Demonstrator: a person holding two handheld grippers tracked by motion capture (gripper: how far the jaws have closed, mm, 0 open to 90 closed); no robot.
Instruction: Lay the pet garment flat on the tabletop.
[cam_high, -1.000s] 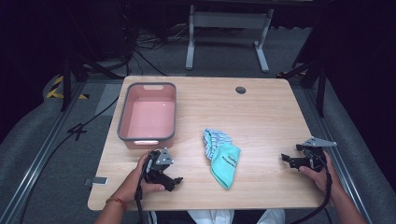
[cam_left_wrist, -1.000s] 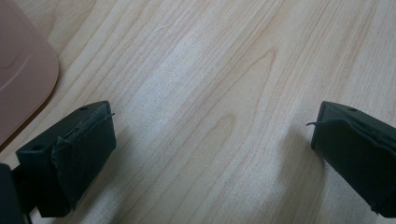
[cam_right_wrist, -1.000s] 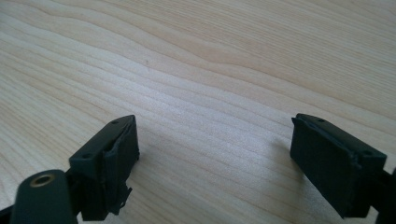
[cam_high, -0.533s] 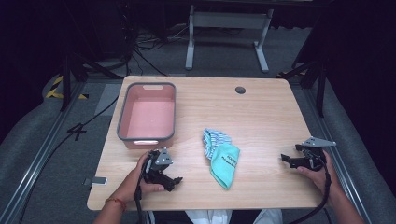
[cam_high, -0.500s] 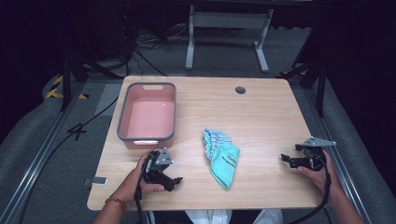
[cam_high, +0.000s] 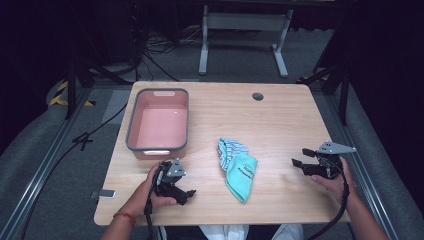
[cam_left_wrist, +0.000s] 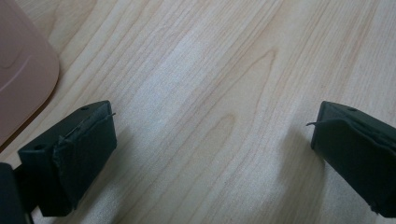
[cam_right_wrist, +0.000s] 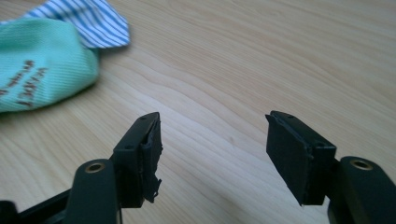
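lying untouched on the surface (cam_high: 280, 125), the sock pile (cam_high: 238, 166) is yet to be lifted; left tongs (cam_high: 189, 194) are spread, right tongs (cam_high: 298, 158) have just been narrowing on nothing.

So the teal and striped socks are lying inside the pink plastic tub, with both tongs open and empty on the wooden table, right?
Not quite. The teal and striped socks lie on the bare wooden table, to the right of the pink plastic tub, which holds nothing; the high view shows it. The left tongs and right tongs are indeed open and empty.
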